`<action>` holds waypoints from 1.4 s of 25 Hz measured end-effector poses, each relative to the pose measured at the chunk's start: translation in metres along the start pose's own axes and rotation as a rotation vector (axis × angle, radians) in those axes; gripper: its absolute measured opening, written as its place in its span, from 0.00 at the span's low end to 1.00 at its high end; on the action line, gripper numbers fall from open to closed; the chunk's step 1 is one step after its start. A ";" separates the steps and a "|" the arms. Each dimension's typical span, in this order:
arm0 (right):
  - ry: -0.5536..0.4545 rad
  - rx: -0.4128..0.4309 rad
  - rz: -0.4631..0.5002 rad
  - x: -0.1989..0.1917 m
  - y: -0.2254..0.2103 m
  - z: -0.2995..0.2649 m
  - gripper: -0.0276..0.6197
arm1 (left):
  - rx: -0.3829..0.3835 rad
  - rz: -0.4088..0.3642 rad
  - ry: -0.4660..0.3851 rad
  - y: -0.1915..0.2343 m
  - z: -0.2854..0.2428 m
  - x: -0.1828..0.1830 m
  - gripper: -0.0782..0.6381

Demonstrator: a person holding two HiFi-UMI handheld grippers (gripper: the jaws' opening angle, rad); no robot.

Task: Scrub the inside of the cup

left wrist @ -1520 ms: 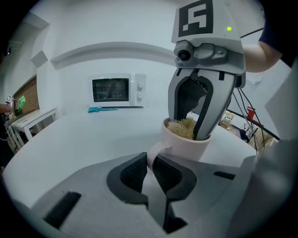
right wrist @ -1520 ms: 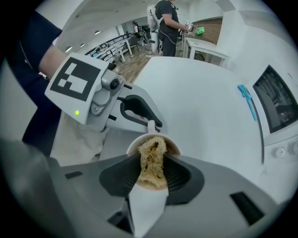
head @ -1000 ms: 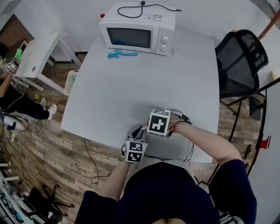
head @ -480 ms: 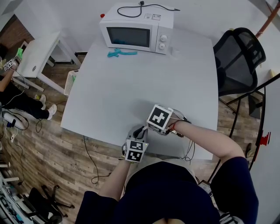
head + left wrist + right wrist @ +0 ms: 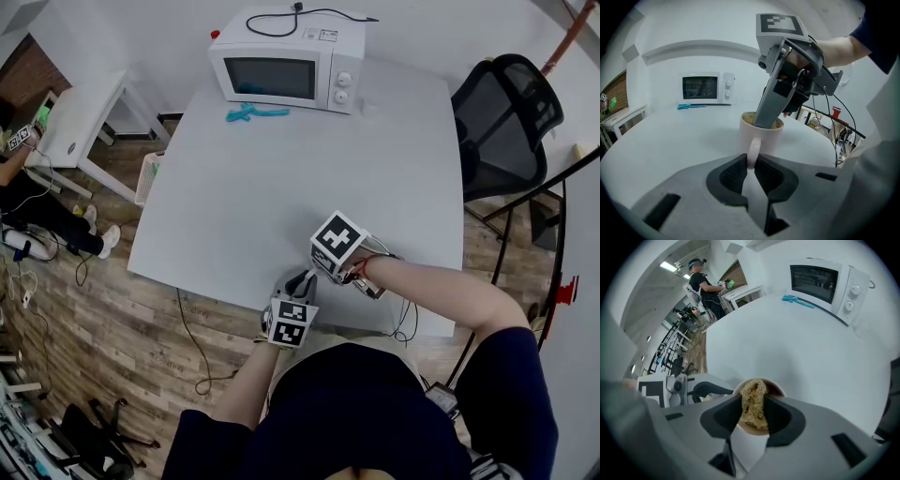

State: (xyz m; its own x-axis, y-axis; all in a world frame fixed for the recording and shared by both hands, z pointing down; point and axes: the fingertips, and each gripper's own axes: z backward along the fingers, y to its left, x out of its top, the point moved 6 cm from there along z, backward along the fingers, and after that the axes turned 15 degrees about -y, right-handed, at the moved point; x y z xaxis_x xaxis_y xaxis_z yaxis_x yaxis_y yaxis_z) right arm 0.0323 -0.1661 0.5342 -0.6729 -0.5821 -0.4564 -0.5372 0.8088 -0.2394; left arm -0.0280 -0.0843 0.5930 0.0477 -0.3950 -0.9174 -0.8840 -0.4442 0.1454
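A white cup stands near the table's front edge. My left gripper is shut on the cup's handle. My right gripper comes down from above, tilted, with its jaw tips inside the cup's mouth. It is shut on a tan fibrous scrubber that sits in the cup. In the head view the left gripper's marker cube and the right gripper's marker cube are close together and hide the cup.
A white microwave stands at the far edge of the grey table, with a teal object in front of it. A black chair is at the right. A small white table and a seated person are at the left.
The right gripper's cube has tilted and shifted slightly up and left over the cup. The left gripper has stayed in place on the handle.
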 end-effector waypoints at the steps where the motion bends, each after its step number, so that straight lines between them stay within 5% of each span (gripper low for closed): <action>1: -0.003 -0.008 -0.019 0.000 0.000 0.000 0.28 | -0.001 -0.003 0.001 -0.001 0.001 0.001 0.18; 10: -0.007 -0.058 -0.189 -0.002 -0.003 0.000 0.27 | -0.035 -0.016 0.017 -0.013 0.001 -0.005 0.18; 27: -0.013 -0.080 -0.273 -0.016 -0.007 0.009 0.27 | -0.374 -0.097 0.104 -0.062 -0.020 -0.004 0.19; 35: -0.030 -0.084 -0.277 -0.017 -0.010 0.010 0.27 | -0.392 -0.101 0.106 -0.067 -0.025 -0.003 0.19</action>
State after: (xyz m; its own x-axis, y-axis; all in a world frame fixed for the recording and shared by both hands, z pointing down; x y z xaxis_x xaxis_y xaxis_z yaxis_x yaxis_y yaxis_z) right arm 0.0546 -0.1634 0.5355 -0.4802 -0.7760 -0.4090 -0.7393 0.6090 -0.2873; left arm 0.0425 -0.0737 0.5950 0.1908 -0.4058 -0.8938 -0.6297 -0.7491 0.2057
